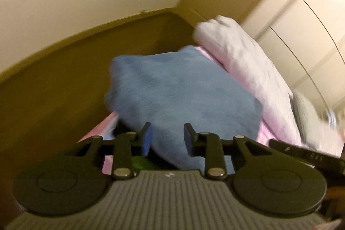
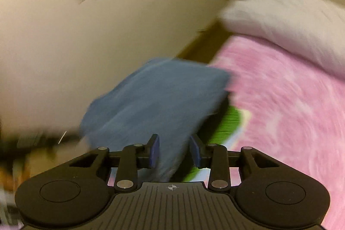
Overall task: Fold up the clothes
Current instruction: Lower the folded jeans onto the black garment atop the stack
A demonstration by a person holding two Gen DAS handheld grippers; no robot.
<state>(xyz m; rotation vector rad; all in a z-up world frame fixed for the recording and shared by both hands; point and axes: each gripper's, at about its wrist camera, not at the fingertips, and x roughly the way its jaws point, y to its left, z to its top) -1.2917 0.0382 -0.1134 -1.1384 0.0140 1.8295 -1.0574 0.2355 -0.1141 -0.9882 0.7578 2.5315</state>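
Nearest, the left gripper (image 1: pixel 167 138) and right gripper (image 2: pixel 174 151) each stand partly apart with the blue garment (image 1: pixel 172 89) between their pads; actual pinching is unclear. It lies on the pink bedspread (image 2: pixel 280 100), with a white blanket (image 1: pixel 248 61) bunched beyond

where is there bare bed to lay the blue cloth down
Bare pink bedspread lies right of the blue garment, up to the white rolled bedding. It is crowded along that roll and where the cloth hangs between both grippers, left and right.
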